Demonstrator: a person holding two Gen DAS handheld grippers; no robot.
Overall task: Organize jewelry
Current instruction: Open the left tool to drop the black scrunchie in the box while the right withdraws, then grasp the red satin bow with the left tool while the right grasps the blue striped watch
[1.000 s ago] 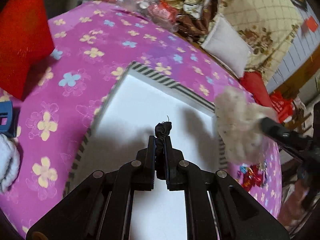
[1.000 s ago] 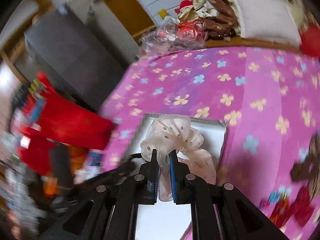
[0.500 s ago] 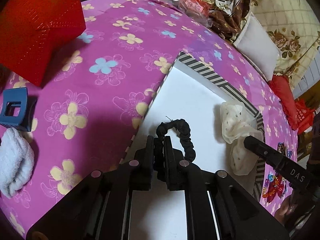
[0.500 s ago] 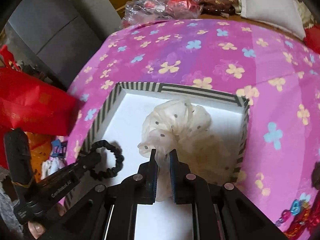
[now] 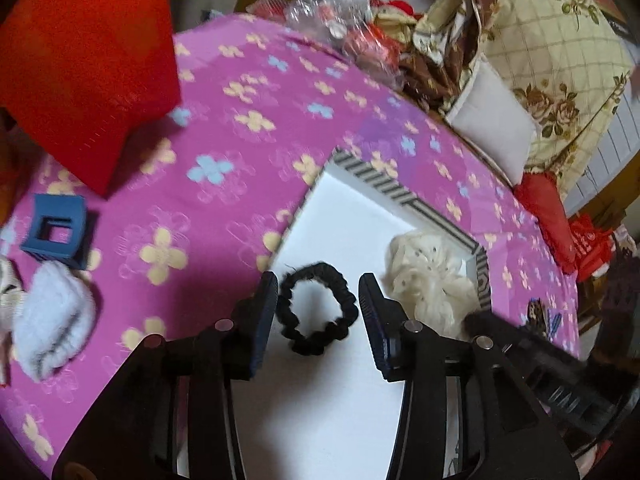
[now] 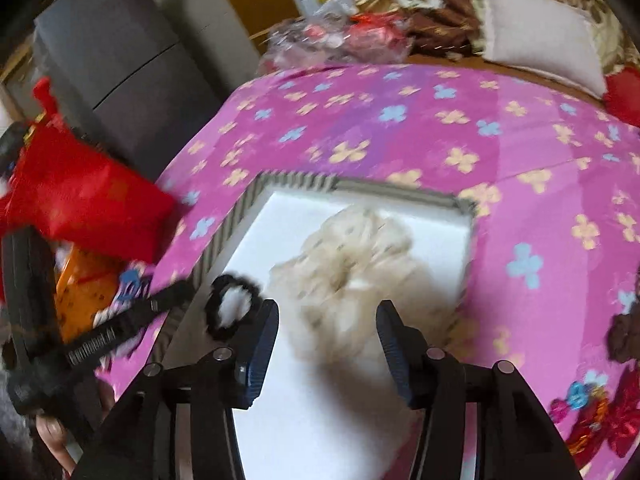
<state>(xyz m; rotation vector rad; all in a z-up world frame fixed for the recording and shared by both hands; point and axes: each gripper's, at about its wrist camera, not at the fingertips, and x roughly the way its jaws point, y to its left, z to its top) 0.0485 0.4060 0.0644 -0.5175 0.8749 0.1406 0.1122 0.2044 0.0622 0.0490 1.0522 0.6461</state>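
A white box with a striped rim (image 5: 376, 178) (image 6: 296, 180) lies on the pink flowered cloth. A black scrunchie (image 5: 318, 308) (image 6: 230, 308) lies flat inside it at the left. A cream dotted scrunchie (image 5: 432, 276) (image 6: 356, 256) lies inside at the right. My left gripper (image 5: 318, 312) is open, its fingers either side of the black scrunchie and apart from it. My right gripper (image 6: 326, 340) is open just behind the cream scrunchie, holding nothing.
A blue hair claw (image 5: 56, 232) and a pale fluffy item (image 5: 52, 324) lie on the cloth left of the box. A red bag (image 5: 88, 64) stands at the far left. Colourful hair pieces (image 6: 600, 412) lie right of the box. Pillows and bags crowd the far edge.
Both grippers have opened and let go: the black scrunchie and the cream scrunchie now lie loose in the box. Both grippers have drawn back a little.
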